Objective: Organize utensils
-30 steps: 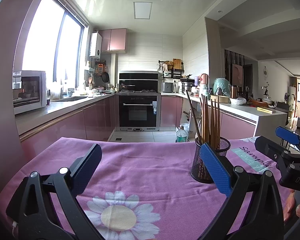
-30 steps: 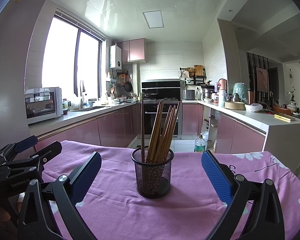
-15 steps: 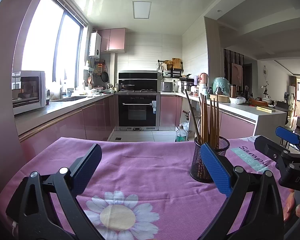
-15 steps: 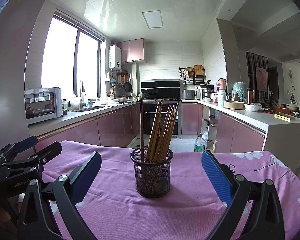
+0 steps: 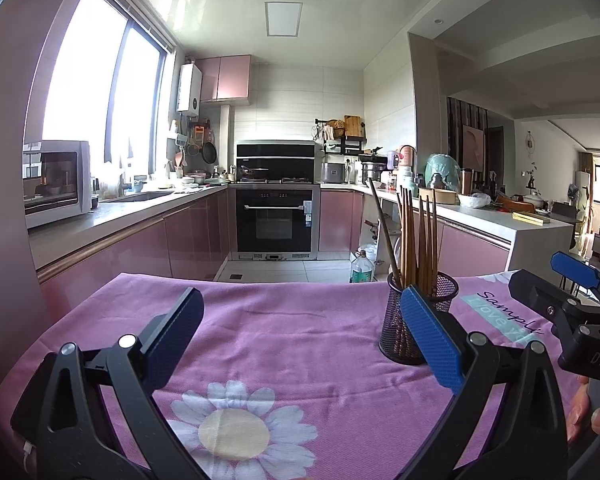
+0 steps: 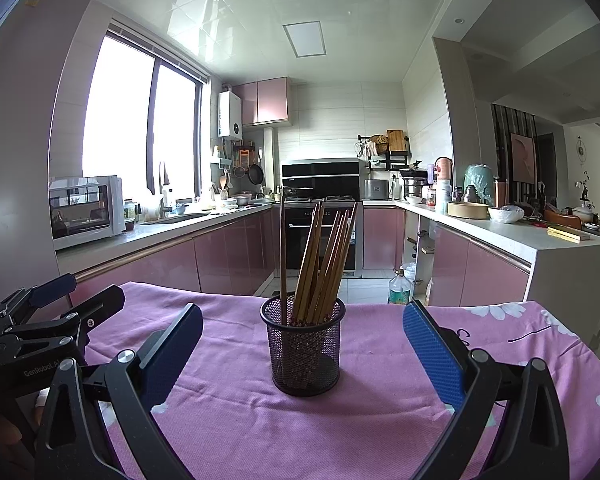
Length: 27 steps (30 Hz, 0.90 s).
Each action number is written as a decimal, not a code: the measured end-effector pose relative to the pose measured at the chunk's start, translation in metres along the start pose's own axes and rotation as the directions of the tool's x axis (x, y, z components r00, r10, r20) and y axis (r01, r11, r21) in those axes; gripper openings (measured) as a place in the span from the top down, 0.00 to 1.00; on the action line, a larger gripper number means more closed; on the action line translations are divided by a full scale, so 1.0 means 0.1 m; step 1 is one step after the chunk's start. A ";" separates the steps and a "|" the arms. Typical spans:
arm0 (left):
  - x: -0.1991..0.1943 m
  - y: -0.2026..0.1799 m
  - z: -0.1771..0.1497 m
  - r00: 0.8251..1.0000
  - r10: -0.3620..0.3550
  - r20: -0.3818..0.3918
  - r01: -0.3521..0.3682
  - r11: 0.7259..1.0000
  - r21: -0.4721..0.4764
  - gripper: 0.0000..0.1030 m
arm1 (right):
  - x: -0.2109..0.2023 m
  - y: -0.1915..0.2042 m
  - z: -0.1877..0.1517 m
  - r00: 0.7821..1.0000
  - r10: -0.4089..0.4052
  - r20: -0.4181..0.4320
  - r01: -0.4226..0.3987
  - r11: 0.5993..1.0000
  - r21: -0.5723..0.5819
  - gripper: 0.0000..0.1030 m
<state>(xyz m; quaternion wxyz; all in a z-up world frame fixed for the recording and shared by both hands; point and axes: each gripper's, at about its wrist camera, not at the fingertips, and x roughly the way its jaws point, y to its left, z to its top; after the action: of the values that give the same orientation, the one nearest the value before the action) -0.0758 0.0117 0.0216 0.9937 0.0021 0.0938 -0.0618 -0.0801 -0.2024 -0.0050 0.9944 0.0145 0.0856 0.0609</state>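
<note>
The bench (image 6: 380, 420) wears a pink-purple cloth (image 5: 300, 332) printed with white daisies, one large bloom at 6 o'clock in the left wrist view. On it stands one black wire-mesh holder (image 6: 304, 350), a round upright cup, sitting dead centre ahead of the right claw (image 6: 302, 340) and at about 3 o'clock from the left claw (image 5: 300, 328). Inside the holder lean the chopsticks (image 6: 320, 264): roughly nine brown wooden ones fanned toward 1 o'clock, plus one darker stick standing almost straight at 12 o'clock; the exact count is hard to fix where they overlap.

Both claws hang released, blue-padded fingers spread wide and gripping nothing. The right claw frames the holder between its fingers without touching it. The left claw points at bare cloth, its right finger overlapping the holder in view. Each claw shows at the edge of the other's camera: the right one at 3 o'clock, the left one at 9 o'clock.
</note>
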 end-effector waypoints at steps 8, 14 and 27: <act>0.00 0.00 0.00 1.000 0.000 -0.001 0.000 1.000 -0.001 0.05 | -0.01 0.01 0.02 1.000 -0.001 0.001 0.001 1.000 0.001 0.06; 0.01 -0.01 0.01 1.000 -0.002 -0.002 0.002 1.000 0.000 0.06 | 0.00 0.00 0.02 1.000 -0.001 0.000 0.001 1.000 0.005 0.06; 0.03 0.00 0.01 1.000 -0.009 -0.020 0.009 1.000 -0.014 0.06 | 0.02 0.01 0.01 1.000 0.001 -0.008 -0.001 1.000 0.008 0.06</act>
<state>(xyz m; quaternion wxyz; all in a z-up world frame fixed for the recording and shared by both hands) -0.0724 0.0109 0.0216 0.9924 -0.0047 0.1042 -0.0656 -0.0776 -0.2013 -0.0039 0.9939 0.0183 0.0896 0.0611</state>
